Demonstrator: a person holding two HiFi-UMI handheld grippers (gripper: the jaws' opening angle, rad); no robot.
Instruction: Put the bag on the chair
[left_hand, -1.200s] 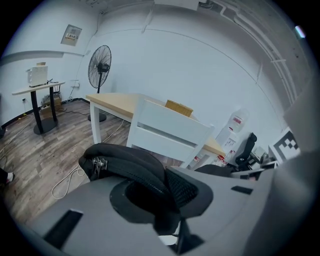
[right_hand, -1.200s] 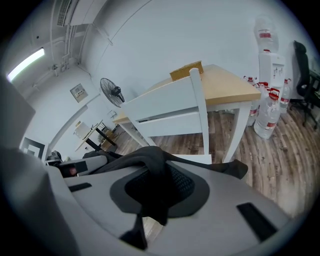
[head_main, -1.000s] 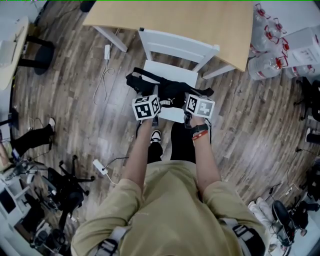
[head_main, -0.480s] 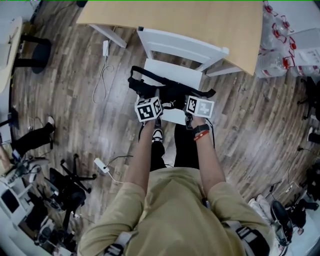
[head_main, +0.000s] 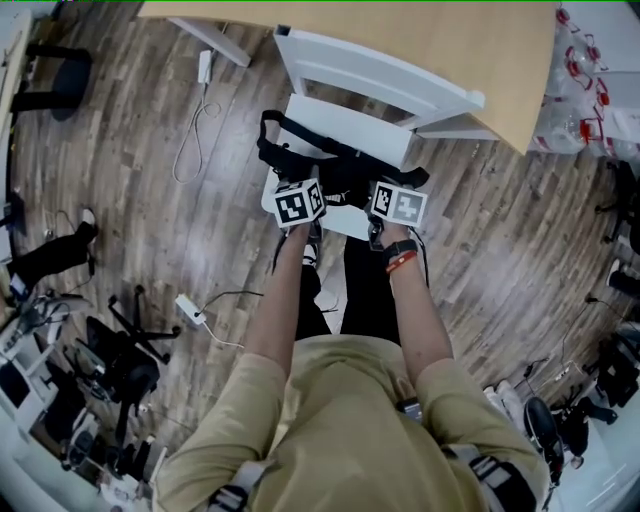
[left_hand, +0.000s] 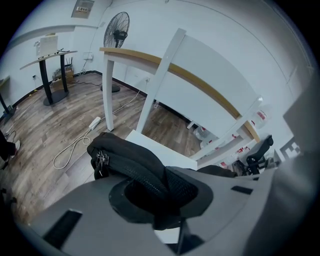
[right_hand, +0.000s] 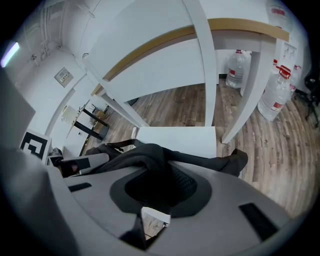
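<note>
A black bag (head_main: 335, 172) with straps hangs over the front half of the white chair's seat (head_main: 350, 140); whether it rests on the seat I cannot tell. My left gripper (head_main: 304, 182) is shut on the bag's left end, and my right gripper (head_main: 385, 184) is shut on its right end. In the left gripper view a zippered fold of the bag (left_hand: 137, 162) runs into the jaws of the left gripper (left_hand: 161, 200), with the seat (left_hand: 155, 147) just beyond. In the right gripper view the bag's fabric (right_hand: 150, 157) fills the jaws of the right gripper (right_hand: 159, 192), over the seat (right_hand: 182, 136).
The chair's backrest (head_main: 380, 72) stands against a wooden table (head_main: 420, 30). Water bottles (head_main: 590, 85) stand at the right. A power strip with cable (head_main: 190, 308) and an office chair base (head_main: 130, 350) lie on the wooden floor at the left. The person's shoe (head_main: 313, 262) is beside the seat's front.
The head view has tilted, so the chair and table sit higher in the picture. Both grippers stay shut on the bag at about the same place over the seat.
</note>
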